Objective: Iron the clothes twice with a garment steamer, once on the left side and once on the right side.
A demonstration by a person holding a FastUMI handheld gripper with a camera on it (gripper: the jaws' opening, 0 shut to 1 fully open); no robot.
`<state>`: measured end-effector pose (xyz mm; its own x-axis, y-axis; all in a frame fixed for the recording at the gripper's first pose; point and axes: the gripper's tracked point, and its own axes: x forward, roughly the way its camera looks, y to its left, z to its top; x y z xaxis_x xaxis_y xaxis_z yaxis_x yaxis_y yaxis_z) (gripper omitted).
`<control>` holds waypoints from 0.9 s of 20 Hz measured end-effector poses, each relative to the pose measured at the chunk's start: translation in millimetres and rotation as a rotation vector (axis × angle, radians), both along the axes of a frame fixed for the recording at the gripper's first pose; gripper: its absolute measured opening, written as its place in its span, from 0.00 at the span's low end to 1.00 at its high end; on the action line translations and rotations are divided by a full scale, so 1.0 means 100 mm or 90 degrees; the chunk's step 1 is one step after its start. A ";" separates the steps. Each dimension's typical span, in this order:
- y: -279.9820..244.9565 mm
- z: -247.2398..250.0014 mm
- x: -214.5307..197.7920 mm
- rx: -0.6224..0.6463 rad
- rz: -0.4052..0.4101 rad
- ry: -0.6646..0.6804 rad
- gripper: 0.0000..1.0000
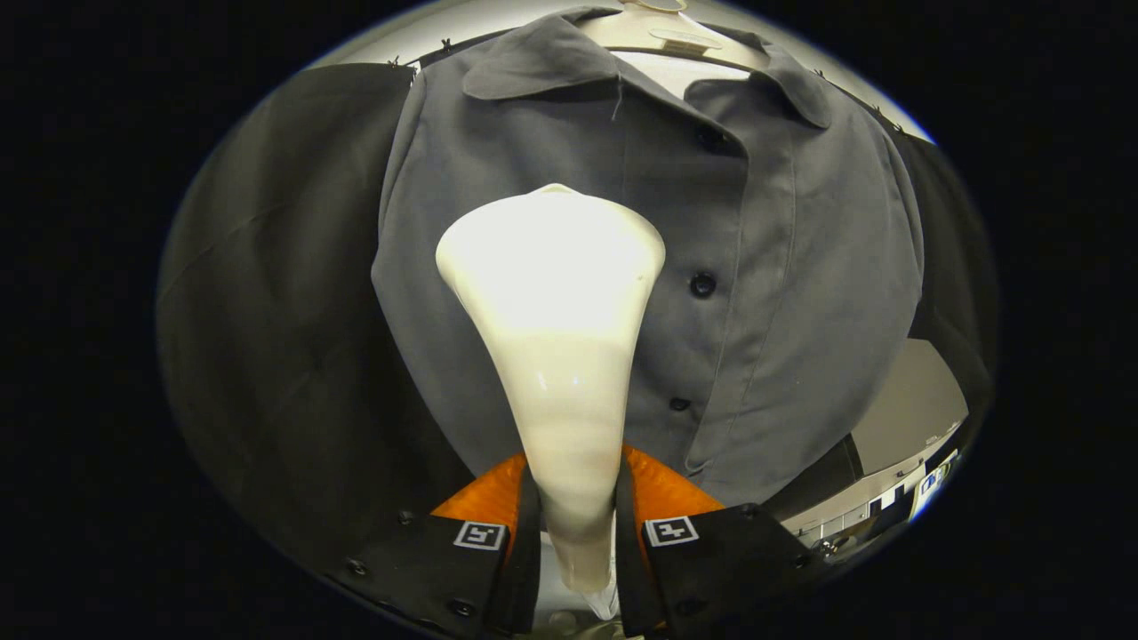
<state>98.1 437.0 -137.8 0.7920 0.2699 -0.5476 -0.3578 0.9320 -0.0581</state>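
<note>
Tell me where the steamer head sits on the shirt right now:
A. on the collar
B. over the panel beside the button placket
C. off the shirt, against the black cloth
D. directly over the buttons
B: the steamer, clamped in the gripper, has its wide head over the shirt panel beside the buttons, below the collar.

Steamer (556, 356) held between the two fingers of the gripper (573, 524), both pressing its thin neck, wide head up ahead of them against the shirt (782, 293), left of the button row (702, 284), shirt hanging on a hanger (662, 40), cloth wall (267, 311) behind
</note>
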 end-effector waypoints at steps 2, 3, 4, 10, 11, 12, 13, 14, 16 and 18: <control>-0.02 -0.08 0.00 -0.005 0.001 0.011 0.43; -0.03 -0.12 0.00 -0.007 0.002 0.016 0.43; -0.04 -0.17 -0.01 -0.009 0.002 0.022 0.43; -0.14 -0.48 -0.04 -0.019 -0.003 0.057 0.43; -0.16 -0.55 -0.04 -0.022 -0.005 0.064 0.43; -0.18 -0.63 -0.05 -0.024 -0.007 0.070 0.43; -0.18 -0.67 -0.07 -0.026 -0.006 0.077 0.43; -0.20 -0.72 -0.09 -0.028 -0.006 0.082 0.43; -0.24 -0.82 -0.12 -0.031 -0.007 0.094 0.43; -0.23 -0.77 -0.16 -0.035 -0.008 0.105 0.43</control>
<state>82.2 414.0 -214.9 0.6927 0.2269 -0.6845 -0.3556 0.9333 -0.0505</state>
